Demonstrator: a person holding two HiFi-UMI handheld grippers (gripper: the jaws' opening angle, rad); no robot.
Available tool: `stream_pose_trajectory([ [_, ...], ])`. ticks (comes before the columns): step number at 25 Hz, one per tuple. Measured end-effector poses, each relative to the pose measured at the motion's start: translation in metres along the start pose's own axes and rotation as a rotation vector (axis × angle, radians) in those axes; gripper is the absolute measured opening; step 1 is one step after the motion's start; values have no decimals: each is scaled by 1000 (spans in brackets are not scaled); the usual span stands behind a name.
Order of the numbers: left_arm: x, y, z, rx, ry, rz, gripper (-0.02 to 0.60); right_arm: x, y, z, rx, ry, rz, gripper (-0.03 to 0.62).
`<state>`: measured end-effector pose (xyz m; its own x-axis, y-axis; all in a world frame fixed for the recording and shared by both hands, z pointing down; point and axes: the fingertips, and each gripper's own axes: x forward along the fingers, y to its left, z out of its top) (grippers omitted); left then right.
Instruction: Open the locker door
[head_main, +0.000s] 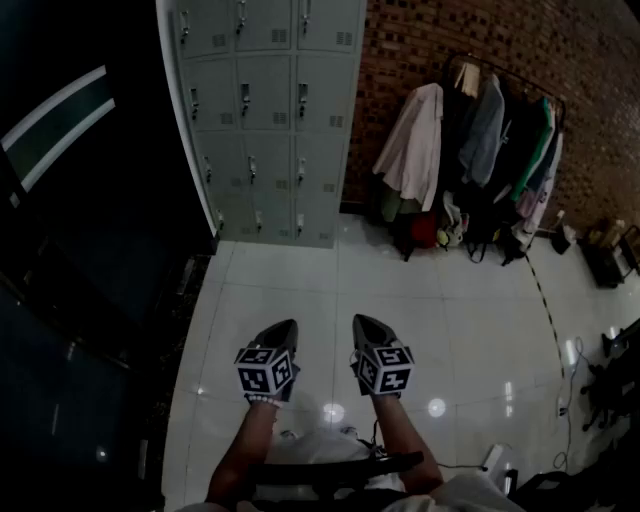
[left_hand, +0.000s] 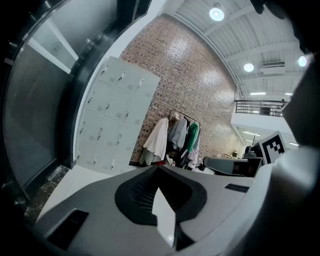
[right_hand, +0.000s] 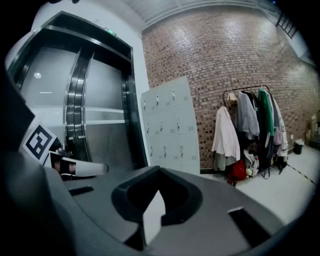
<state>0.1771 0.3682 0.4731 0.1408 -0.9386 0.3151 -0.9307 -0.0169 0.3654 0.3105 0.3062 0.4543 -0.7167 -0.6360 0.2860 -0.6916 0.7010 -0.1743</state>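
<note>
A dark glass wall (head_main: 70, 250) fills the far left, its detail lost in shadow. Beside it the bank of lockers (head_main: 270, 120) stands with every door seemingly shut, well apart from the person. The left tool (head_main: 289, 325) and right tool (head_main: 361, 321), both clenched on nothing, point toward it side by side, probably carried ready for the approach. Which locker door is meant I cannot tell. A clothes rack (head_main: 480, 140) stands to the right.
</note>
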Motion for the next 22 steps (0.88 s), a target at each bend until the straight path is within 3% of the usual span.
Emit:
stream_pose_trajectory([
  [13,-22,46,10,32,8,-37,-2,30,59,-9,4,3,4,11],
  [22,-31,74,9,-1,3,-35,-2,44,84,-12,-24,25,15,11],
])
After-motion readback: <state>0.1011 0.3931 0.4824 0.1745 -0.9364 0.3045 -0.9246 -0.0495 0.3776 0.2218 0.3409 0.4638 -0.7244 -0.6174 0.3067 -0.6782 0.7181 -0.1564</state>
